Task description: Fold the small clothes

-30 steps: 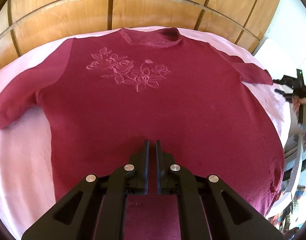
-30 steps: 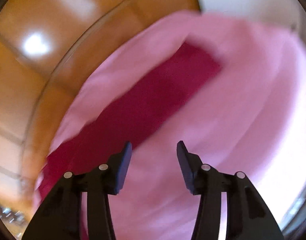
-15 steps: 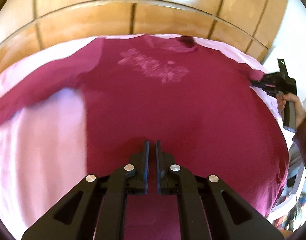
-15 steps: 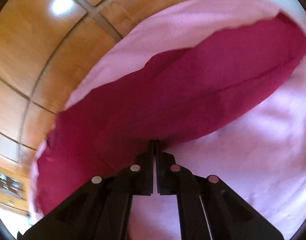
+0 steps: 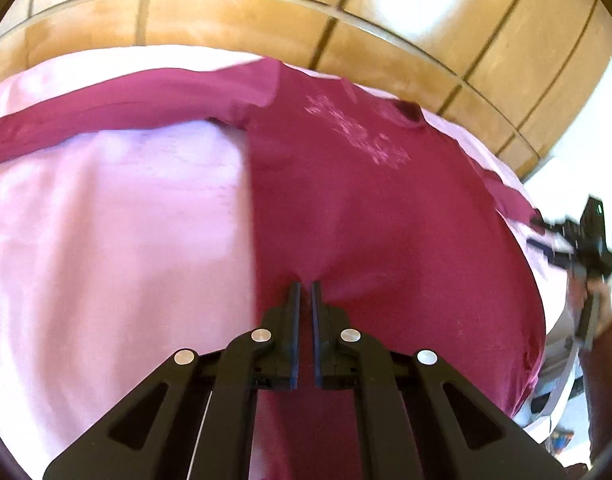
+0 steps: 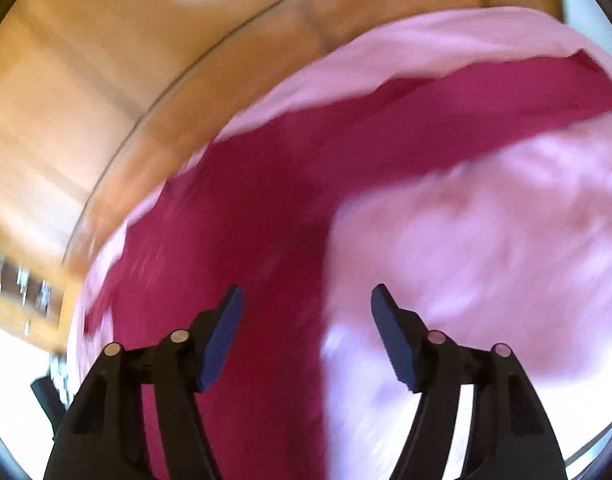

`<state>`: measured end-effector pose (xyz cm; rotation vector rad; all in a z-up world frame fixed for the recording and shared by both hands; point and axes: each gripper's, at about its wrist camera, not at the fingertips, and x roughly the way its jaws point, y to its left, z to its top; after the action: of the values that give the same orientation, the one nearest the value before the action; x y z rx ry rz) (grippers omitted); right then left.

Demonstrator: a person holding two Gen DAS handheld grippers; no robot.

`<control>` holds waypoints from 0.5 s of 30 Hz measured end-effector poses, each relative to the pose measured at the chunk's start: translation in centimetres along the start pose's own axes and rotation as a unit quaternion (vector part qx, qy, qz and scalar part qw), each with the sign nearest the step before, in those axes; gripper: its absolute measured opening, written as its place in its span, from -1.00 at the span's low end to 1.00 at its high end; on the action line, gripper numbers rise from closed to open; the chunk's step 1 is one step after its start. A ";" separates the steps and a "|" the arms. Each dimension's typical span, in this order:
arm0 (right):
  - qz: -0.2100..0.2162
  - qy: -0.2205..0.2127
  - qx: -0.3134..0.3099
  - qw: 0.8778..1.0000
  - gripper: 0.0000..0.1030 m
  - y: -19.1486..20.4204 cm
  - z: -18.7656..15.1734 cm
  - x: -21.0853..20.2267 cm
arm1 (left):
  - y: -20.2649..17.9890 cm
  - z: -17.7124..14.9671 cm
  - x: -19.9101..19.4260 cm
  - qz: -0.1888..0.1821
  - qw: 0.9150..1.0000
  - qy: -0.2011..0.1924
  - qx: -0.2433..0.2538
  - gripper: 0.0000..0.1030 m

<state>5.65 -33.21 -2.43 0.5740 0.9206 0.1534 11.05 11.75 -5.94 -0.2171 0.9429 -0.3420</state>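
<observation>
While one maroon shirt (image 5: pixel 385 216) lies flat on one pink sheet (image 5: pixel 118 240), the left gripper (image 5: pixel 304 286) rests at the shirt's near hem with its two fingers drawn almost together, only a thin slit between them; whether cloth is pinched in that slit cannot be told. From left to right in the left wrist view: one sleeve (image 5: pixel 126 108) stretched out across the sheet, the shirt's body with one pale flower motif (image 5: pixel 357 132) and one collar (image 5: pixel 405 110), then the second sleeve (image 5: pixel 505 196) running to the right edge, where the right gripper (image 5: pixel 565 244) shows blurred. In the right wrist view the right gripper (image 6: pixel 306 292) has its two fingers spread wide apart above the shirt (image 6: pixel 246 240), holding nothing. Wood panels (image 5: pixel 306 20) stand behind the sheet.
</observation>
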 end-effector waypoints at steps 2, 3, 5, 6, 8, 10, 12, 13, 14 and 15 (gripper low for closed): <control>-0.005 0.033 -0.030 0.999 0.12 1.3 -2.8 0.6 | 0.8 -0.4 -0.3 0.013 1.000 0.003 0.000 -0.94; -0.016 0.049 -0.049 0.997 0.05 2.0 -4.3 1.1 | 1.1 -0.6 -0.4 0.020 1.000 0.007 -0.001 -0.94; -0.043 0.062 -0.072 0.994 -0.27 2.7 -5.6 2.1 | 2.0 -1.2 -0.6 0.016 1.000 0.012 -0.006 -0.94; -0.058 0.061 -0.084 0.993 -0.38 3.0 -6.1 2.3 | 2.3 -1.4 -0.6 0.010 1.000 0.017 -0.006 -0.94; -0.067 0.054 -0.092 0.992 -0.74 3.2 -6.6 2.3 | 2.4 -1.9 -0.4 -0.015 0.999 0.034 -0.004 -0.94; -0.069 0.050 -0.094 0.992 -0.76 3.4 -6.8 2.2 | 2.5 -2.5 -0.2 -0.042 0.998 0.045 -0.010 -0.94; -0.077 0.049 -0.103 0.991 -0.77 3.6 -6.2 2.8 | 2.5 -2.7 -0.3 -0.044 0.998 0.044 -0.013 -0.94; -0.079 0.049 -0.105 0.990 -0.77 3.7 -6.1 3.0 | 2.8 -2.6 -0.4 -0.044 0.998 0.044 -0.018 -0.94; -0.078 0.049 -0.103 0.990 -0.77 3.5 -5.6 3.0 | 3.1 -2.6 -0.6 -0.045 0.998 0.044 -0.027 -0.94; -0.075 0.049 -0.101 0.991 -0.77 3.3 -5.6 3.2 | 3.7 -2.5 -0.8 -0.047 0.997 0.042 -0.045 -0.94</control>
<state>3.59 -27.05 -5.59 0.3100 1.0270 0.1381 9.25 15.35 -7.99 -0.3318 1.0351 -0.3978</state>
